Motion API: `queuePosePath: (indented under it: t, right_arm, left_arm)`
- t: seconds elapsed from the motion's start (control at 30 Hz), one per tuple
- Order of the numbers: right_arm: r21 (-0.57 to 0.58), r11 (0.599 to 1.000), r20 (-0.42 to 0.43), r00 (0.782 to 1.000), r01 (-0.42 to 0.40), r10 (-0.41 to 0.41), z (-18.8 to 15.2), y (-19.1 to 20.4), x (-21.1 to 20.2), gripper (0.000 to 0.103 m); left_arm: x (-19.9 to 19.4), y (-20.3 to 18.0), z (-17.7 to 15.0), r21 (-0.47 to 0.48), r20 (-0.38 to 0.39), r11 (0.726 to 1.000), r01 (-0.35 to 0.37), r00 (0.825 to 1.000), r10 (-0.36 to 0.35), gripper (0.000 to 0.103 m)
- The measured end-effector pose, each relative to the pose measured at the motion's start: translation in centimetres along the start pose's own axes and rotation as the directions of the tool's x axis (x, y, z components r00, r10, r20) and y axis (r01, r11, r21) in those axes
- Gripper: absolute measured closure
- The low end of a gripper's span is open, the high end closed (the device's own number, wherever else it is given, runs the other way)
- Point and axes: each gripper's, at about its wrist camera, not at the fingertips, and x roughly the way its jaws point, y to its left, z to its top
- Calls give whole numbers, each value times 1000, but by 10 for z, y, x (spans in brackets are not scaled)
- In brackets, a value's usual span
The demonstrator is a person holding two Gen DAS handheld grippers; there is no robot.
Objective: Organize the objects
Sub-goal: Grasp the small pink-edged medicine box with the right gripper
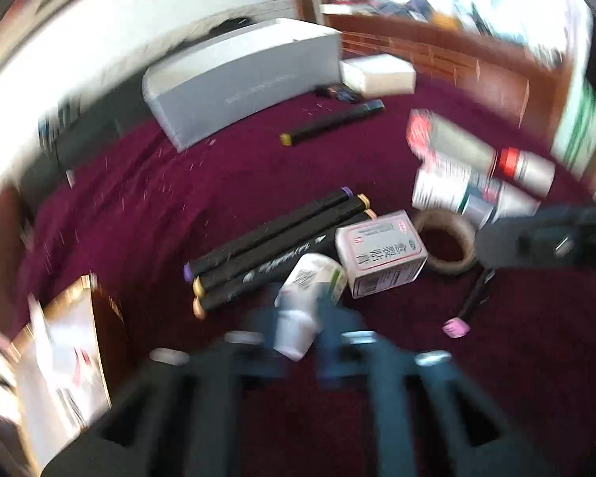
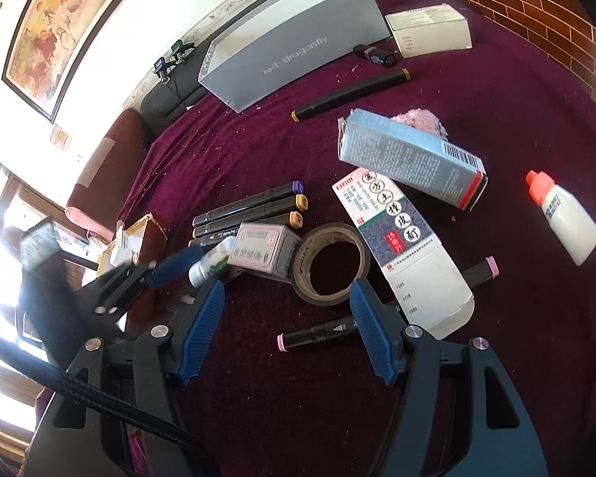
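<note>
My left gripper (image 1: pixel 302 326) is shut on a small white bottle (image 1: pixel 310 298) and holds it beside a small pink-and-white box (image 1: pixel 379 254); both show in the right wrist view, bottle (image 2: pixel 212 260) and box (image 2: pixel 262 250). Three black markers (image 1: pixel 274 246) lie side by side behind them. My right gripper (image 2: pixel 286 318) is open and empty above a tape roll (image 2: pixel 329 264) and a pink-capped marker (image 2: pixel 318 332). The left wrist view is blurred.
On the maroon cloth (image 2: pixel 516 318) lie a long white medicine box (image 2: pixel 401 246), a blue-grey box (image 2: pixel 409 157), an orange-capped bottle (image 2: pixel 564 218), a lone yellow-tipped marker (image 2: pixel 349 95), a large grey box (image 2: pixel 294 39), a white box (image 2: pixel 429 30) and a gold-edged box (image 1: pixel 67 357).
</note>
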Motion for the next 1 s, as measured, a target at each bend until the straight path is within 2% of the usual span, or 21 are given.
queuePosePath:
  t: [0.07, 0.2, 0.3, 0.37, 0.47, 0.57, 0.63, 0.77, 0.87, 0.93, 1.0]
  right_arm:
    - [-31, 1000, -3, 1000, 6, -6, 3, 8, 3, 38]
    - [-154, 987, -23, 998, 54, -58, 13, 31, 16, 37]
    - [-271, 956, -8, 993, 113, -120, 23, 48, 27, 37]
    - [-371, 917, -20, 987, 144, -162, 26, 61, 41, 37]
    - [-493, 859, -83, 975, 138, -205, 22, 72, 65, 37]
    - [-613, 762, -35, 956, 210, -292, 12, 82, 78, 35]
    - [-651, 718, -4, 945, 245, -326, 6, 86, 83, 35]
    - [-662, 709, -4, 945, 243, -328, 5, 87, 89, 35]
    - [-669, 701, -17, 938, 246, -346, 6, 87, 97, 35]
    - [-640, 731, -37, 941, 237, -337, 8, 83, 100, 37]
    - [-573, 795, -81, 952, 197, -294, 13, 74, 98, 57]
  left_arm:
    - [-7, 12, -2, -56, -7, 998, 16, 1000, -16, 103]
    - [-14, 21, -18, -92, -14, 995, 30, 999, -32, 103]
    - [-23, 32, -24, -127, 16, 991, 48, 999, -46, 103]
    - [-27, 41, -26, -175, 16, 979, 104, 995, -102, 103]
    - [-40, 46, -30, -155, 33, 981, 116, 993, -112, 103]
    - [-49, 50, -30, -134, 45, 982, 133, 991, -128, 103]
    - [-47, 50, -28, -130, 46, 983, 127, 992, -122, 102]
    - [-34, 46, -23, -120, 22, 985, 126, 992, -125, 101]
    - [-25, 37, -21, -75, 1, 993, 92, 996, -93, 101]
    - [-23, 35, -21, -68, -5, 993, 92, 996, -93, 101]
    - [-23, 37, -19, -74, -5, 993, 94, 995, -95, 101]
